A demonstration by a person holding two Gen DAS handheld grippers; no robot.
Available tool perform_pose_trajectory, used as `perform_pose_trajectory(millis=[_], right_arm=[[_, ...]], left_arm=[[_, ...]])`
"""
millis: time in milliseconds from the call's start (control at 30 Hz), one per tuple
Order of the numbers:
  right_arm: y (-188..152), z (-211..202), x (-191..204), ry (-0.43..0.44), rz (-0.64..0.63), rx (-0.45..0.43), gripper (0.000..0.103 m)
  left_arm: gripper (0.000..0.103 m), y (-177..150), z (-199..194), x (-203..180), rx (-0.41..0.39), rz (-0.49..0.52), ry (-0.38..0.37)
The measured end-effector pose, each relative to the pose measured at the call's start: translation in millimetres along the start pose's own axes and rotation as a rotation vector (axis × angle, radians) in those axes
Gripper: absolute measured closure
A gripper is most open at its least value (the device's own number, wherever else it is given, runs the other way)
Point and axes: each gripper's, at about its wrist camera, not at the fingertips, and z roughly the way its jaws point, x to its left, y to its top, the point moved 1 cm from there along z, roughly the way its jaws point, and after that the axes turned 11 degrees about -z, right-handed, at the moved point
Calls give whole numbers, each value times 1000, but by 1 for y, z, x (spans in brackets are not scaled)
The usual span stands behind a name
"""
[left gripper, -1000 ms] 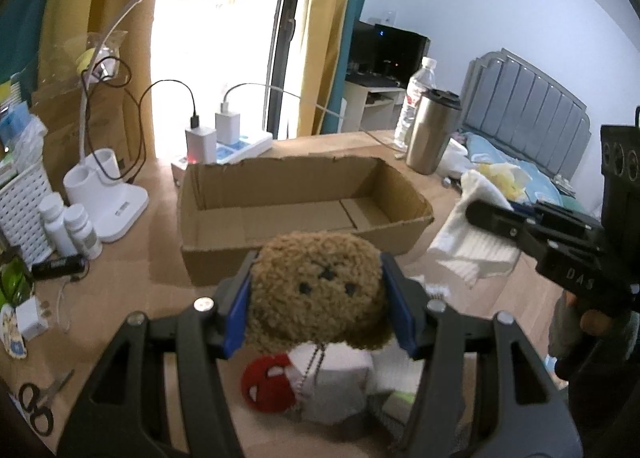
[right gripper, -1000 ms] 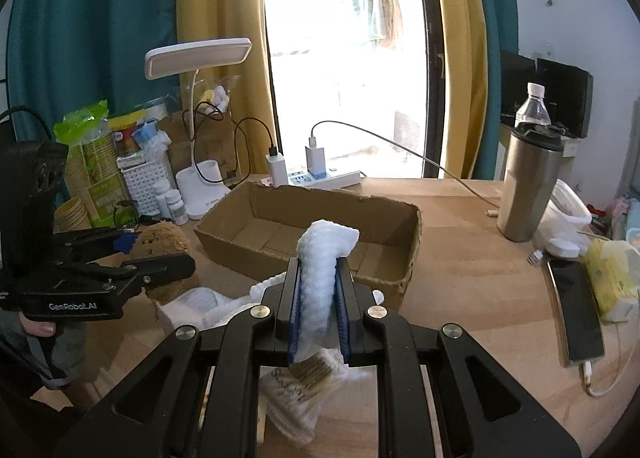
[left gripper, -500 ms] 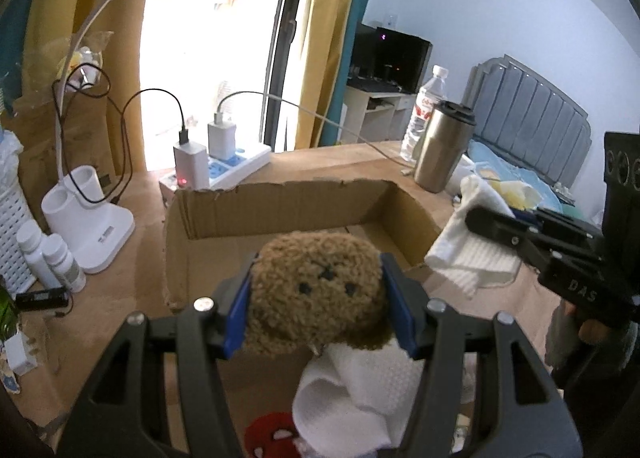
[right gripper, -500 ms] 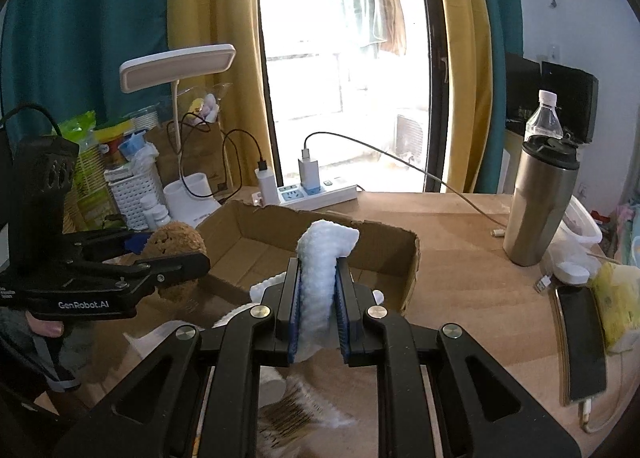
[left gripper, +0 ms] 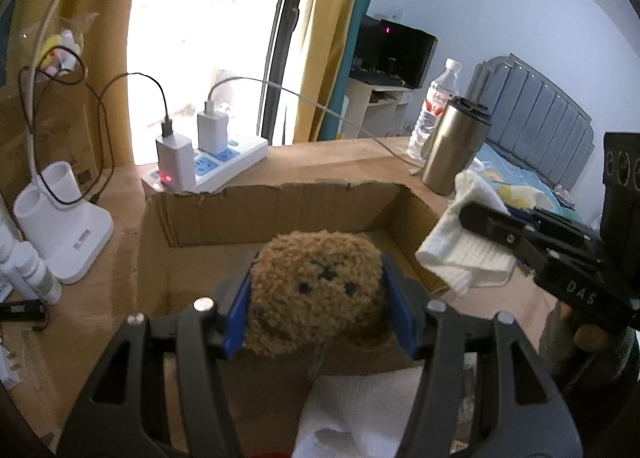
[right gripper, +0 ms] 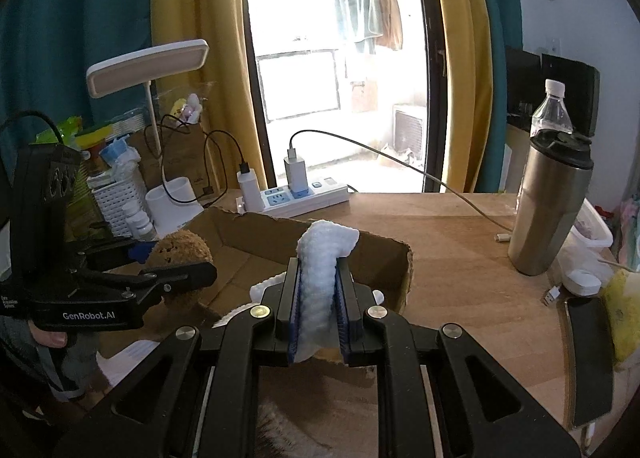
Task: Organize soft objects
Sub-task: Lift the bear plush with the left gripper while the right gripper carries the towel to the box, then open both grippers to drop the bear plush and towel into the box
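Gripping plush (left gripper: 316, 290) left; right-wrist view alone shows phone (right gripper: 588, 358).

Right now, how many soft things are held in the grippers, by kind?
Brown plush toy, in the left gripper: 1
White cloth, in the right gripper: 1
Total: 2

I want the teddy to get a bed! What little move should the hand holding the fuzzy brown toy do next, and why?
Probably carry it a little further forward and down over the open cardboard box. The left gripper is clamped on the fuzzy brown plush toy, which hangs at the box's near edge, not yet inside. The right gripper holds a white fluffy cloth alongside.
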Motion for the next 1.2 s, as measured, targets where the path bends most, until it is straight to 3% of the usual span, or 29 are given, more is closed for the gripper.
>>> perform_pose_trajectory(millis=[633, 767, 900, 1200], right_arm=[[-14, 46, -6, 2, 9, 87, 86], [-17, 52, -3, 11, 1, 114, 80], [-17, 51, -2, 7, 8, 118, 61], [-11, 36, 0, -9, 15, 99, 47]], left_arm=[[42, -4, 44, 9, 91, -25, 39], [40, -3, 42, 9, 77, -30, 52], [35, 0, 34, 9, 45, -37, 51], [23, 2, 17, 7, 17, -44, 55]])
